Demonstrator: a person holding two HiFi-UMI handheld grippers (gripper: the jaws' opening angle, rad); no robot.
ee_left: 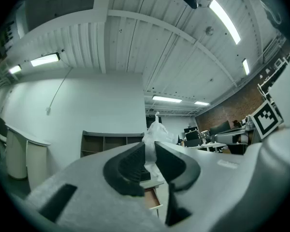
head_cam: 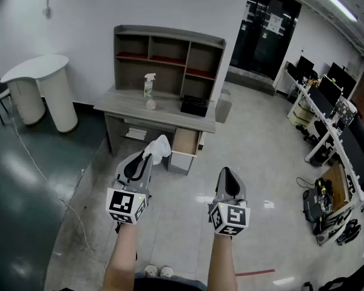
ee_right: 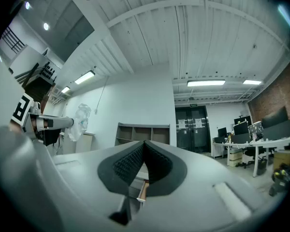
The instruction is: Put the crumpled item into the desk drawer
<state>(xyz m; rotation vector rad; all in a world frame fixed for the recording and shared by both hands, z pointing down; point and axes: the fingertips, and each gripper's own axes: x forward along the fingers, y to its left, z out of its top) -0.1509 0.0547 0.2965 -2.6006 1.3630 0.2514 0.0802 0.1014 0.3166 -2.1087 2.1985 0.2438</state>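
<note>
Now | crumpled item (ee_left: 153, 134) pinched in left claw (ee_left: 150, 161) | right claw (ee_right: 144, 164) empty

A: where's the crumpled item (head_cam: 158, 148) at?
B: white, scrunched up, pinched in the left gripper's (head_cam: 147, 157) jaws, poking out above them. desk drawer (head_cam: 185, 143) is pulled open, under the desk's (head_cam: 127, 105) right end.

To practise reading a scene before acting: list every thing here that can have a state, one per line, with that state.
left gripper: shut on the crumpled item
crumpled item: held in the air, not yet at the desk
right gripper: shut, nothing between the jaws
desk drawer: pulled open
spray bottle: upright on the desk
</note>
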